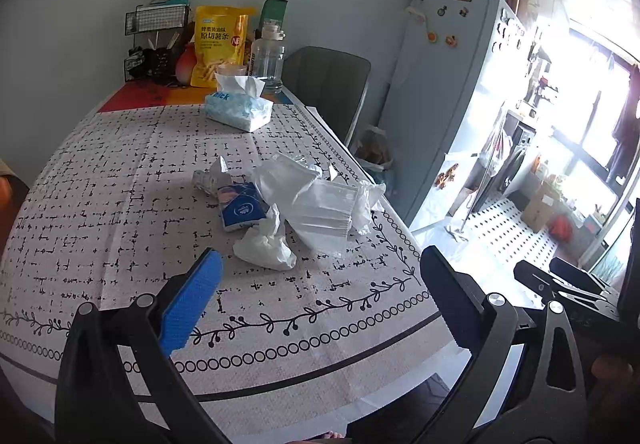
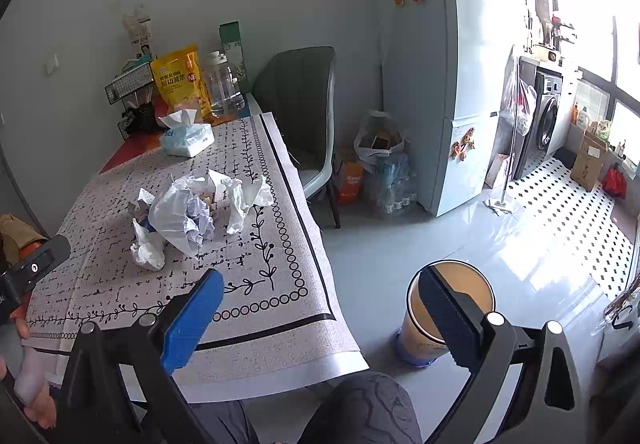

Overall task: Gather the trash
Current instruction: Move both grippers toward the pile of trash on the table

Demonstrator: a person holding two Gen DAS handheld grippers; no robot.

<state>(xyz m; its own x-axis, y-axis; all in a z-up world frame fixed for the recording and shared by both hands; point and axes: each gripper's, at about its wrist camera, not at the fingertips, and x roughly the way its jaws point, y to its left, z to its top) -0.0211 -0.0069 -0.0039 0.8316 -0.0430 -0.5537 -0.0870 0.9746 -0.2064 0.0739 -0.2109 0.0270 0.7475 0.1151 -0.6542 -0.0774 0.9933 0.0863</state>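
Bin (image 2: 448,308) only in right view

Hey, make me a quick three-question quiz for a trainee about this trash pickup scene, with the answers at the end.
1. True or false: the left tongs are shut on the crumpled tissue.
2. Multiple choice: the orange bin stands A) on the table, B) on the floor beside the table, C) on the chair.
3. Fill in: the blue packet lies among the trash on the patterned ____.

Key: 1 false, both the left tongs and the right tongs are open and hold nothing. 2 B. 3 tablecloth.
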